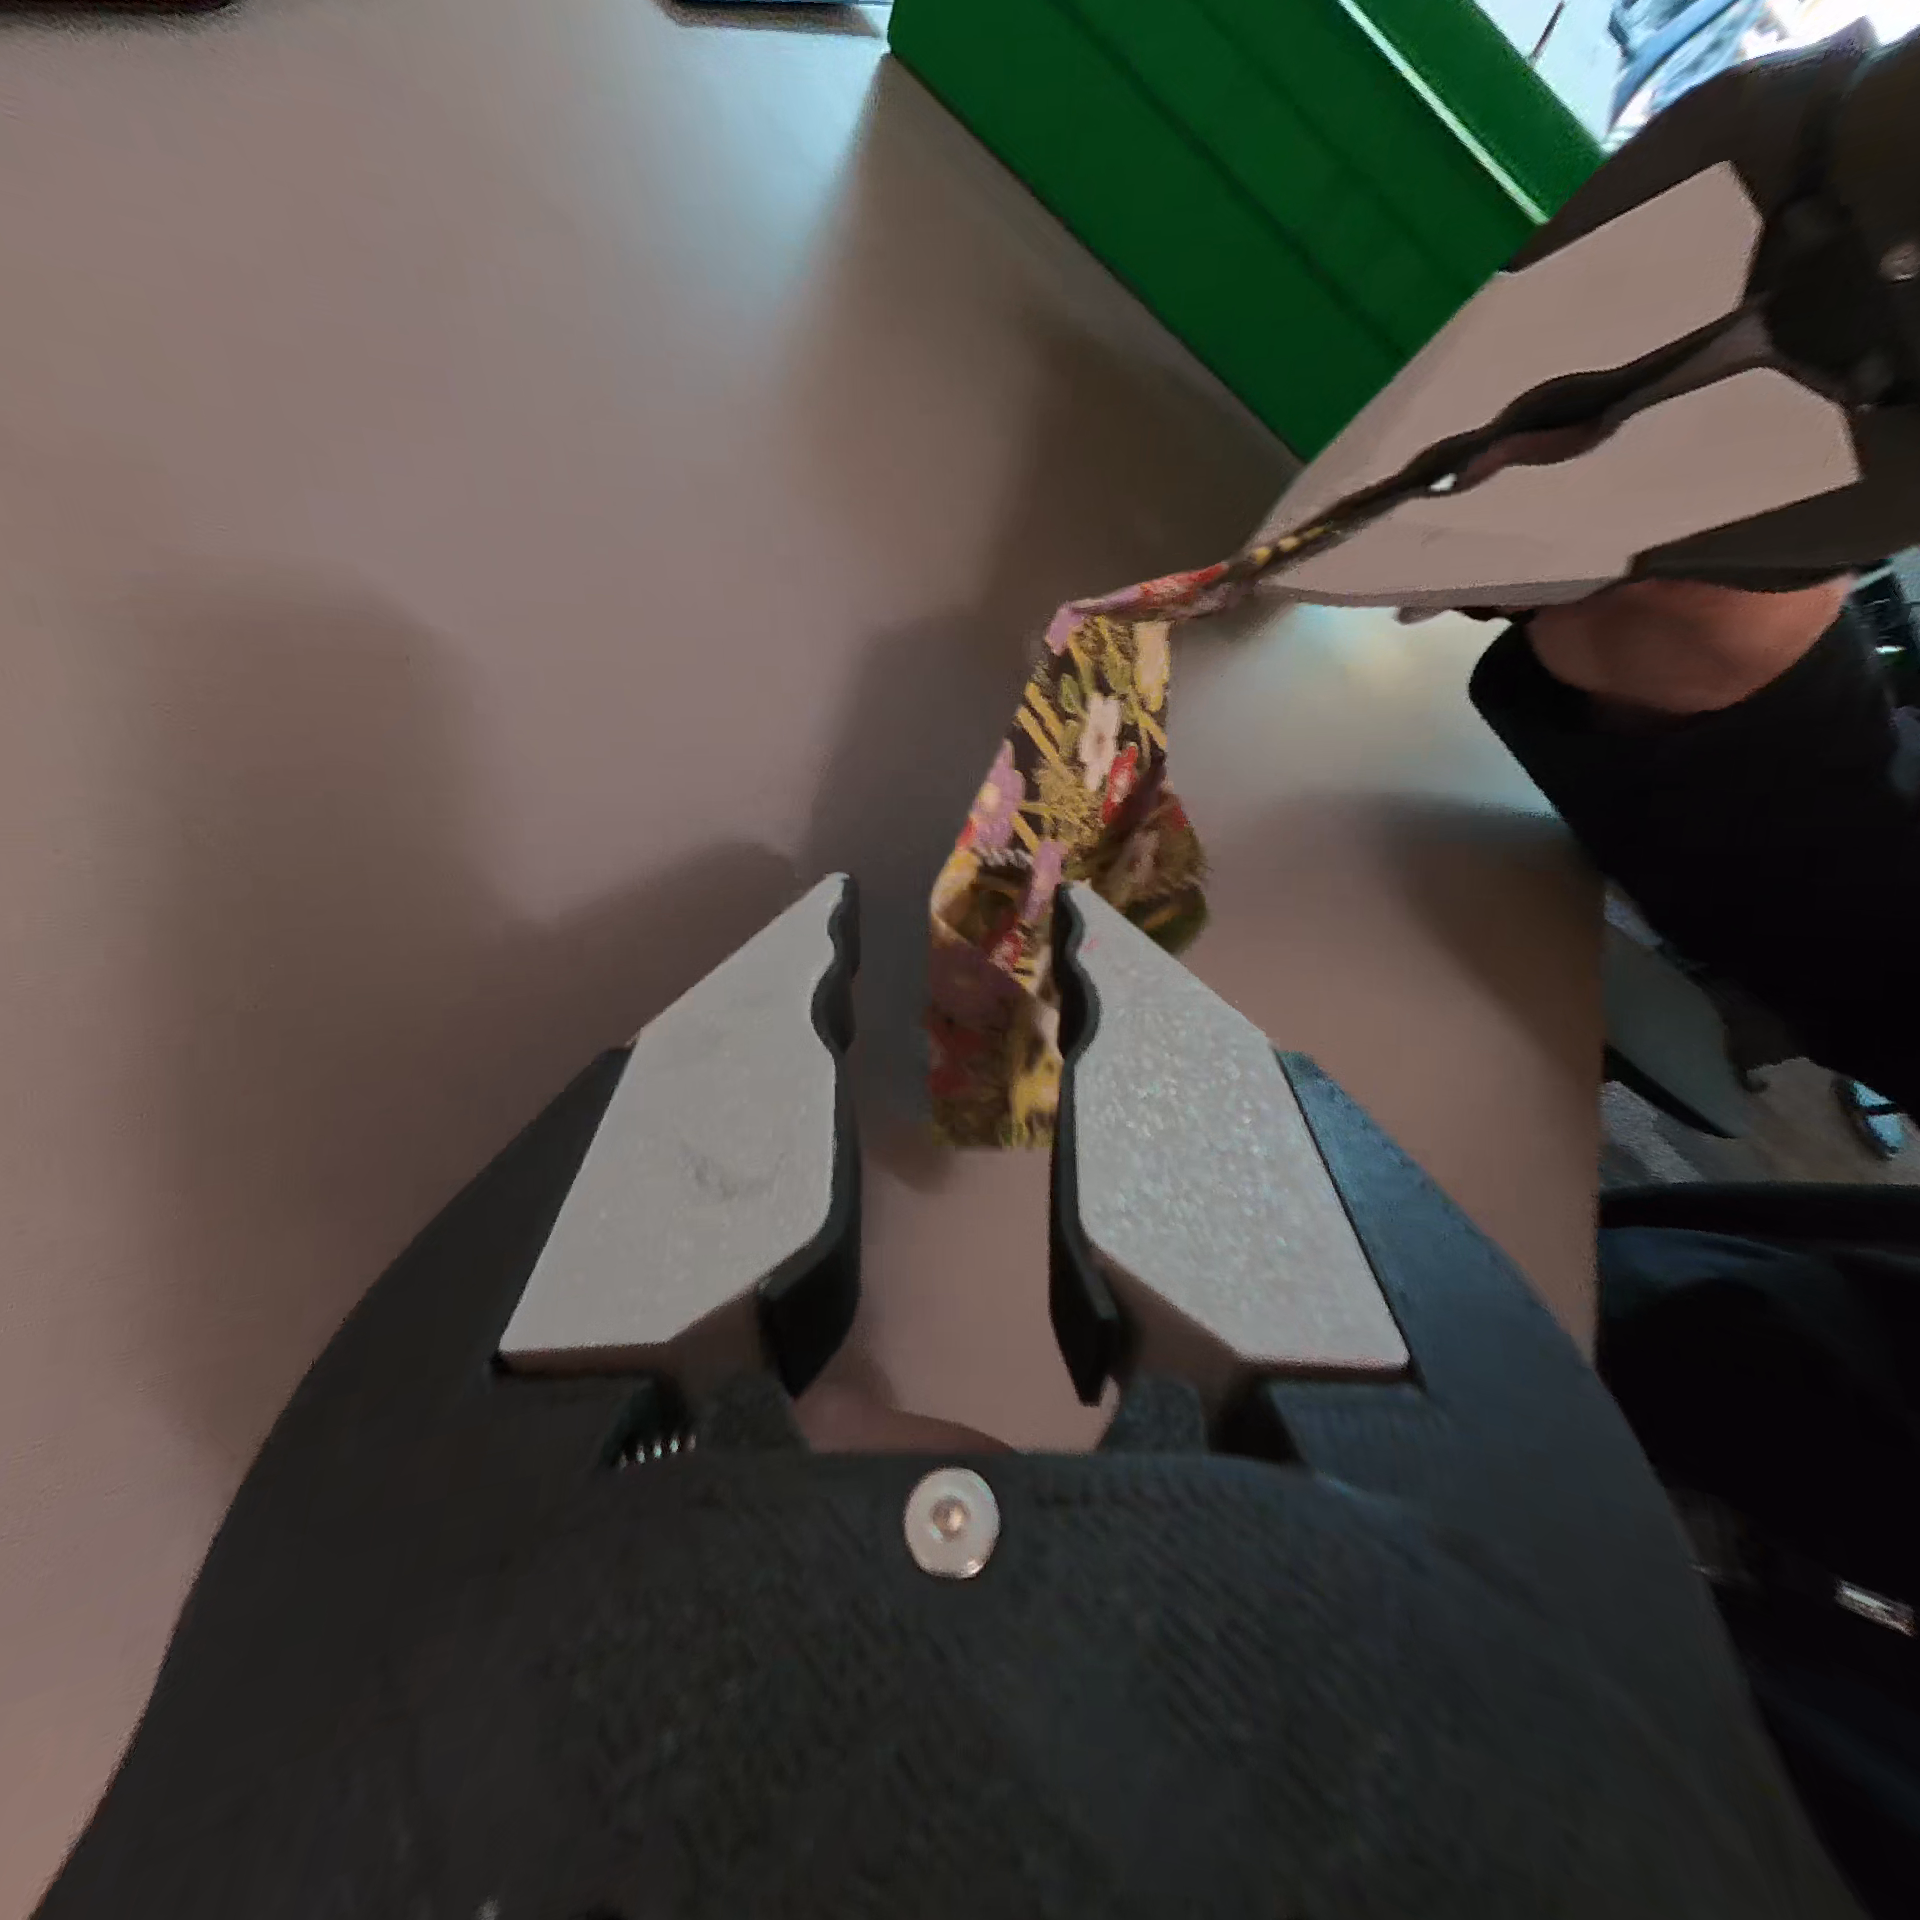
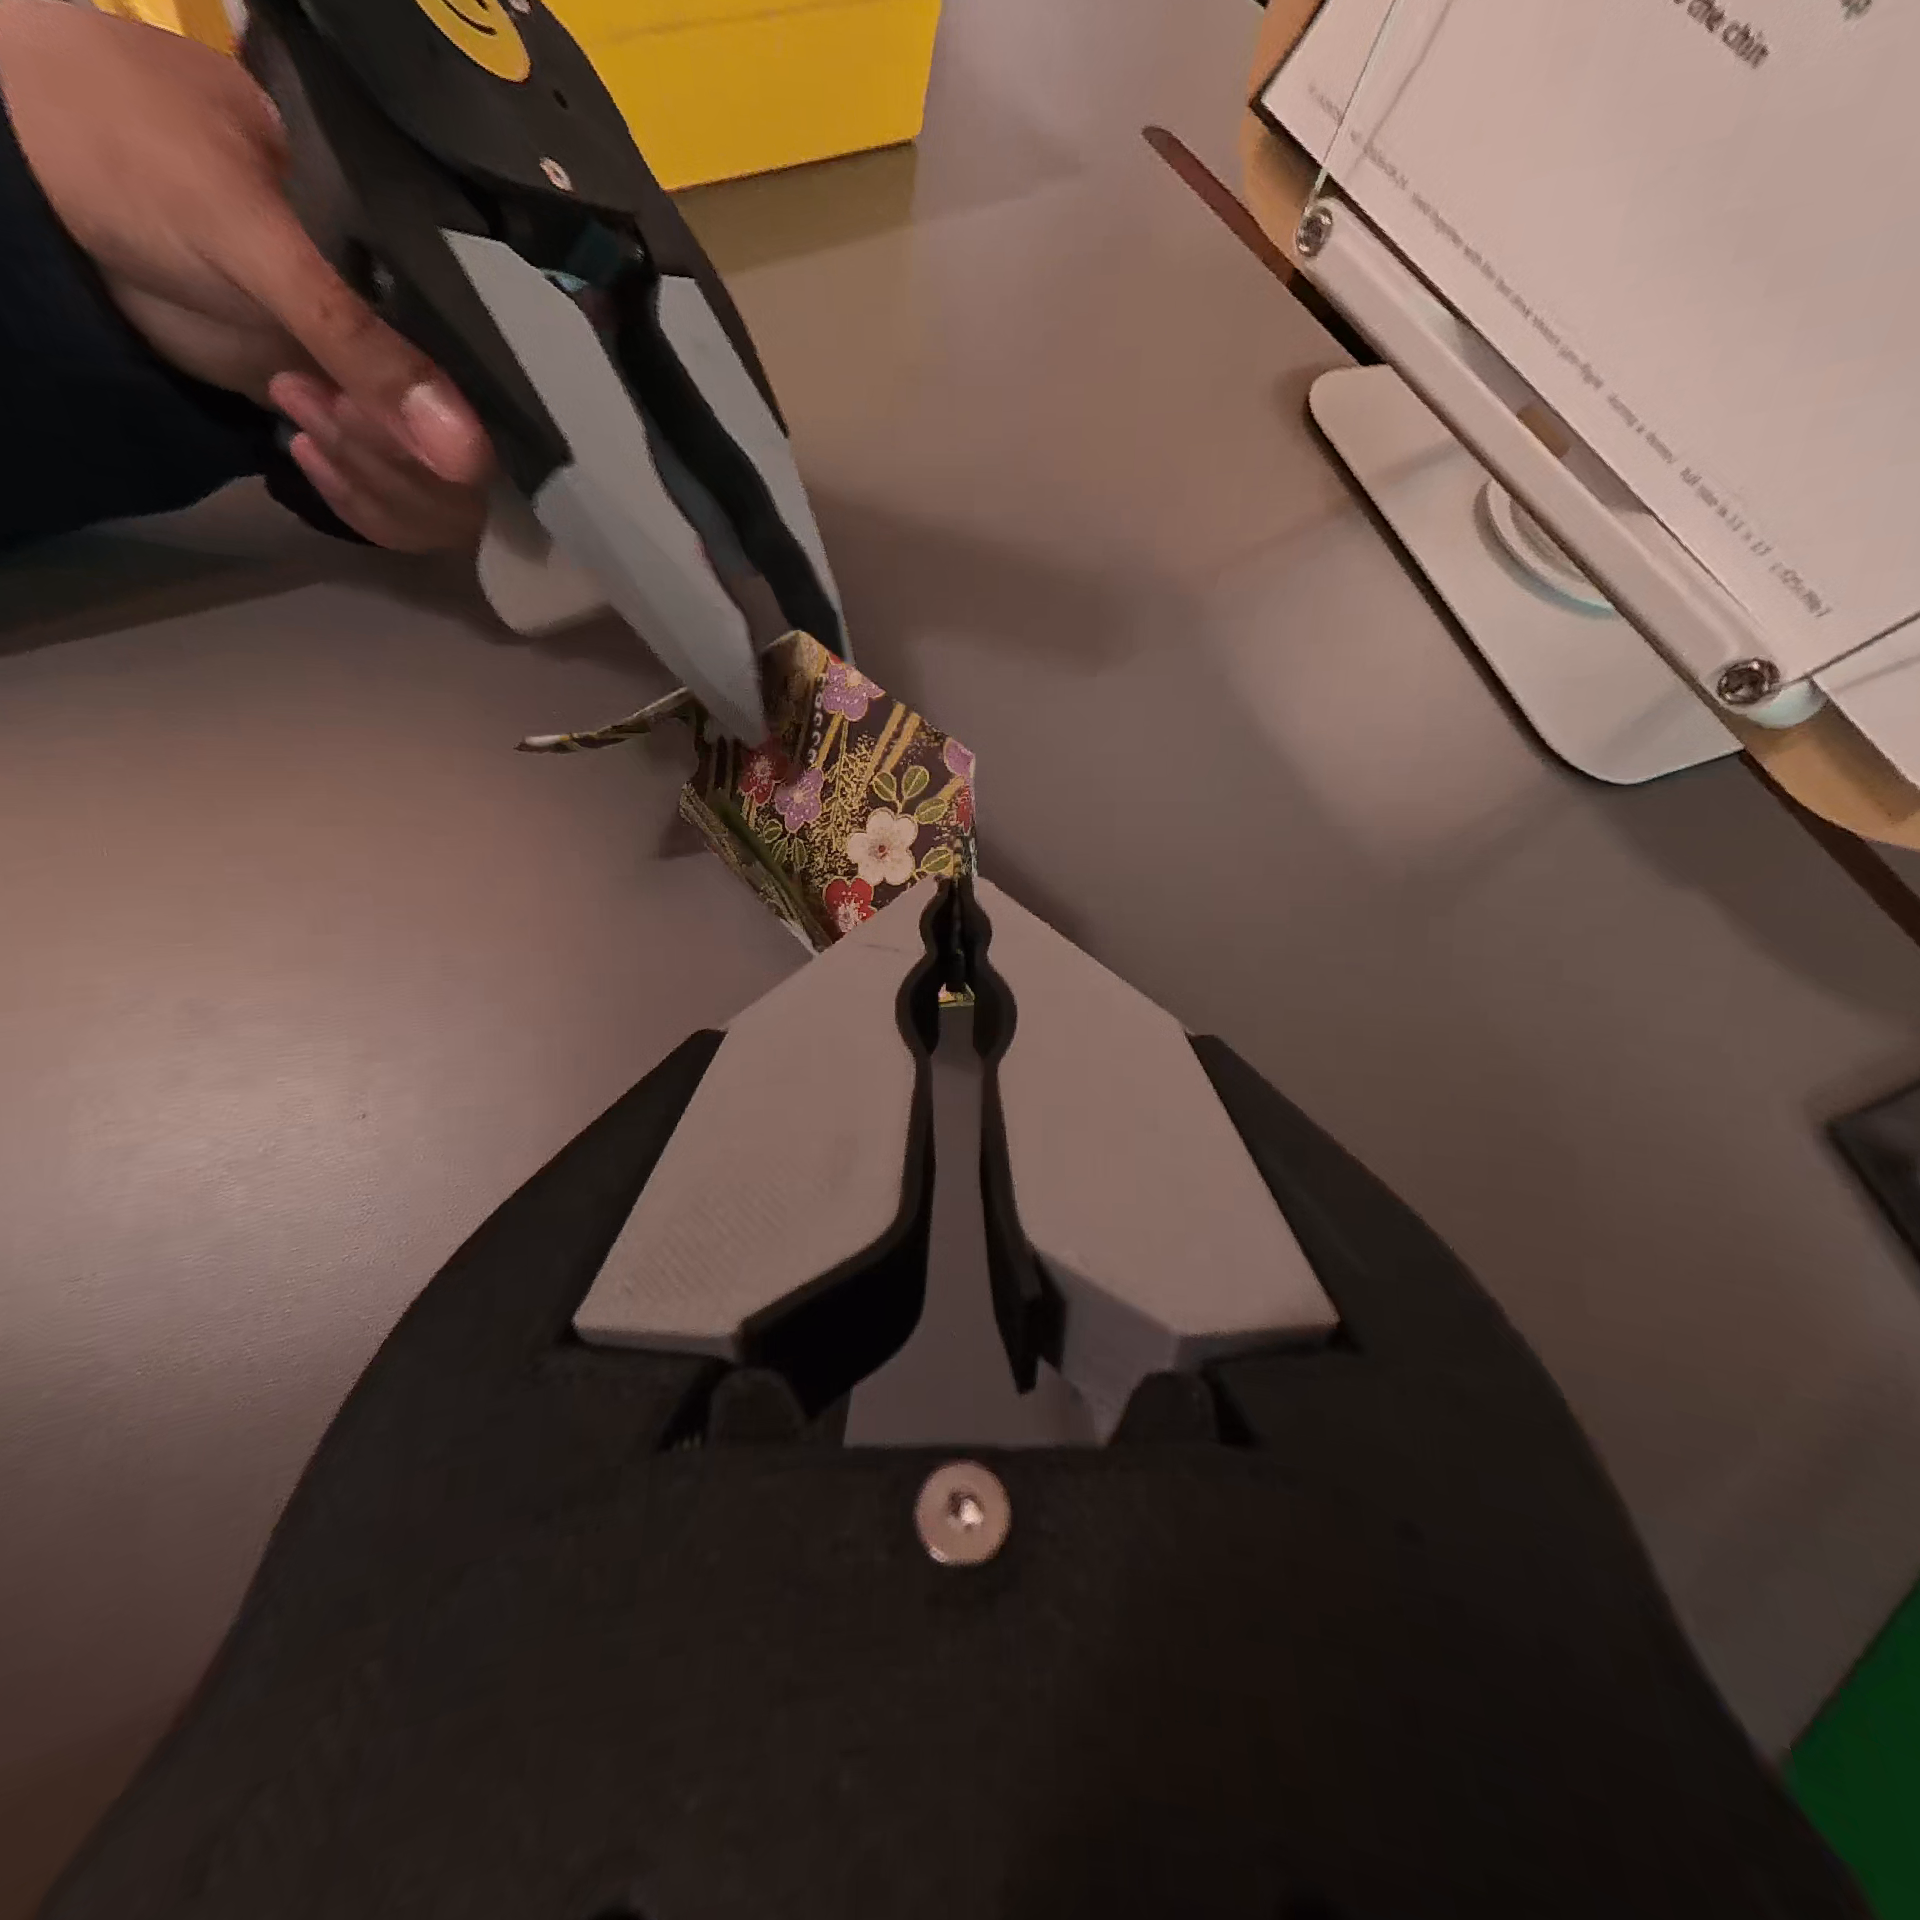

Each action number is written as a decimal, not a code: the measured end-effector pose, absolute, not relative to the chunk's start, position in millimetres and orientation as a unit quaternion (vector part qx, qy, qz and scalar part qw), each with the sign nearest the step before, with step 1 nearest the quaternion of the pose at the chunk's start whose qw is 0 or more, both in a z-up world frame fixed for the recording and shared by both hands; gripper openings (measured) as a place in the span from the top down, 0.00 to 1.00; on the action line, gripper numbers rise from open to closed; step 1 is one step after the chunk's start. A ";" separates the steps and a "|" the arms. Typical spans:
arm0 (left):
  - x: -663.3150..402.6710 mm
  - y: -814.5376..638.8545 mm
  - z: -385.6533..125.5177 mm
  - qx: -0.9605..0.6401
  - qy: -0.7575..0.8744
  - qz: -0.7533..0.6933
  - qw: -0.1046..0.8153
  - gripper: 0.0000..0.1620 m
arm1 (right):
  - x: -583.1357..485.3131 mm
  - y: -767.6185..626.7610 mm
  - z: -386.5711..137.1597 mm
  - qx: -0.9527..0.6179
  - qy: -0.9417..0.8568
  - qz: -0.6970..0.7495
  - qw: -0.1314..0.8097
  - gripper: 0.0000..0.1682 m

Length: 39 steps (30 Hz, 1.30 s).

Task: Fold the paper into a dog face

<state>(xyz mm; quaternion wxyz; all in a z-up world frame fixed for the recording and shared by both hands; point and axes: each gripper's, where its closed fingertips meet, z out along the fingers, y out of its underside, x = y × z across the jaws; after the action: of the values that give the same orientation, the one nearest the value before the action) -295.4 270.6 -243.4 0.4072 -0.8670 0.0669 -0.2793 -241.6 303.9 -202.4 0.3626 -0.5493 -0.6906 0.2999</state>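
The paper [image 1: 1075, 800] is a folded sheet with a dark flower pattern, lifted off the grey table [image 1: 416, 520]. My right gripper [image 2: 951, 899] is shut on one corner of the paper [image 2: 862, 805]; in the left wrist view it [image 1: 1252, 566] comes in from the upper right, holding the top of the sheet. My left gripper [image 1: 956, 902] is open, with the lower part of the paper hanging between its fingers, close to the right one. In the right wrist view the left gripper [image 2: 795, 681] reaches in from the upper left, at the paper's far edge.
A green box [image 1: 1247, 208] stands at the table's far side. A yellow box [image 2: 769, 83] stands behind the left gripper. A white stand [image 2: 1455, 540] holding a printed sheet [image 2: 1610, 260] is at the right. A person's hand [image 2: 260, 312] holds the left gripper. The tips of one gripper are about 8 centimeters away from the tips of the other.
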 end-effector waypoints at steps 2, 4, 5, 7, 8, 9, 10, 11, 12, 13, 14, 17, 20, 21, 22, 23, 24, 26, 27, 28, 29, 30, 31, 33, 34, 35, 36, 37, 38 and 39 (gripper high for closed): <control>-295.5 273.4 -243.5 -0.866 0.073 -0.268 0.415 0.86 | -241.0 299.8 -202.7 -0.540 -0.697 0.297 0.367 1.00; -291.6 273.6 -239.4 -0.859 0.083 -0.274 0.424 0.93 | -240.5 297.3 -202.8 -0.532 -0.702 0.293 0.372 1.00; -289.8 273.4 -236.9 -0.855 0.089 -0.276 0.429 0.99 | -240.3 295.9 -202.9 -0.528 -0.703 0.294 0.374 1.00; -287.6 272.8 -232.4 -0.850 0.107 -0.269 0.440 1.00 | -239.8 288.2 -204.2 -0.516 -0.711 0.308 0.365 1.00; -287.2 272.7 -229.3 -0.846 0.118 -0.262 0.449 1.00 | -239.2 281.2 -205.4 -0.508 -0.716 0.324 0.353 1.00; -285.4 271.9 -225.0 -0.840 0.132 -0.259 0.459 1.00 | -237.9 272.5 -206.3 -0.497 -0.722 0.346 0.334 0.98; -282.9 270.3 -220.2 -0.832 0.149 -0.257 0.469 1.00 | -235.1 262.5 -206.6 -0.486 -0.728 0.373 0.308 0.96; -280.7 268.4 -215.8 -0.824 0.171 -0.249 0.479 1.00 | -230.7 253.6 -205.4 -0.475 -0.733 0.400 0.278 0.93; -280.0 266.5 -213.3 -0.818 0.197 -0.228 0.490 1.00 | -226.0 248.5 -202.0 -0.467 -0.733 0.425 0.253 0.90; -279.6 264.3 -213.2 -0.812 0.226 -0.200 0.499 1.00 | -221.5 246.7 -195.7 -0.461 -0.728 0.450 0.235 0.87; -278.0 261.7 -214.2 -0.807 0.255 -0.175 0.504 1.00 | -216.5 246.2 -186.8 -0.452 -0.721 0.477 0.222 0.86; -267.9 256.5 -215.8 -0.789 0.307 -0.147 0.511 1.00 | -199.7 249.8 -162.6 -0.431 -0.700 0.540 0.179 0.84; -261.0 253.7 -216.2 -0.781 0.326 -0.148 0.512 1.00 | -194.9 267.8 -165.0 -0.452 -0.705 0.521 0.165 0.81; -259.3 252.6 -214.4 -0.775 0.331 -0.148 0.517 1.00 | -195.6 273.8 -168.9 -0.458 -0.711 0.507 0.168 0.81; -257.8 251.4 -211.9 -0.770 0.335 -0.149 0.522 1.00 | -197.0 277.9 -173.1 -0.462 -0.716 0.495 0.168 0.80; -256.1 250.2 -209.2 -0.765 0.338 -0.152 0.527 1.00 | -198.6 279.0 -177.3 -0.463 -0.722 0.488 0.160 0.79; -254.5 248.9 -207.0 -0.760 0.340 -0.157 0.531 1.00 | -200.6 277.6 -181.6 -0.462 -0.728 0.484 0.148 0.78; -253.1 247.5 -205.5 -0.757 0.344 -0.159 0.532 1.00 | -205.1 269.3 -190.1 -0.454 -0.741 0.481 0.117 0.75; -253.0 247.3 -205.5 -0.757 0.345 -0.158 0.533 1.00 | -208.2 265.0 -194.0 -0.449 -0.747 0.478 0.107 0.75; -252.6 246.9 -205.8 -0.756 0.345 -0.159 0.532 1.00 | -211.9 262.0 -197.8 -0.446 -0.753 0.473 0.104 0.75; -251.9 246.6 -205.6 -0.756 0.346 -0.161 0.532 1.00 | -215.5 260.2 -201.8 -0.444 -0.758 0.467 0.102 0.77; -251.3 246.5 -204.8 -0.755 0.345 -0.164 0.533 1.00 | -218.8 259.1 -205.9 -0.443 -0.763 0.460 0.100 0.79; -250.8 246.2 -203.9 -0.754 0.345 -0.167 0.534 1.00 | -221.5 258.1 -209.6 -0.443 -0.766 0.455 0.096 0.81; -251.5 246.1 -203.0 -0.755 0.341 -0.169 0.534 1.00 | -225.6 256.5 -214.8 -0.440 -0.772 0.449 0.095 0.93; -252.3 246.5 -203.0 -0.757 0.336 -0.171 0.533 1.00 | -228.2 258.1 -217.2 -0.442 -0.774 0.441 0.103 0.97; -253.6 247.3 -203.7 -0.761 0.331 -0.172 0.531 1.00 | -230.8 260.3 -218.4 -0.444 -0.775 0.434 0.115 1.00; -256.2 249.3 -203.6 -0.764 0.322 -0.169 0.532 1.00 | -233.3 262.9 -218.1 -0.446 -0.774 0.429 0.129 1.00; -259.5 251.8 -202.0 -0.767 0.311 -0.164 0.537 0.99 | -235.8 266.7 -217.1 -0.452 -0.771 0.424 0.144 1.00; -263.1 253.6 -199.3 -0.767 0.301 -0.159 0.543 0.93 | -237.9 271.7 -215.4 -0.461 -0.765 0.421 0.157 1.00; -267.1 254.9 -194.6 -0.765 0.289 -0.158 0.553 0.85 | -239.4 277.6 -212.5 -0.471 -0.757 0.421 0.168 1.00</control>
<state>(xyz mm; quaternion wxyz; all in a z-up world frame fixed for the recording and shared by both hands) -267.1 254.9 -194.6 0.5529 -0.7652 0.2894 -0.1580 -239.4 277.6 -212.5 0.1679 -0.4713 -0.7566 0.4210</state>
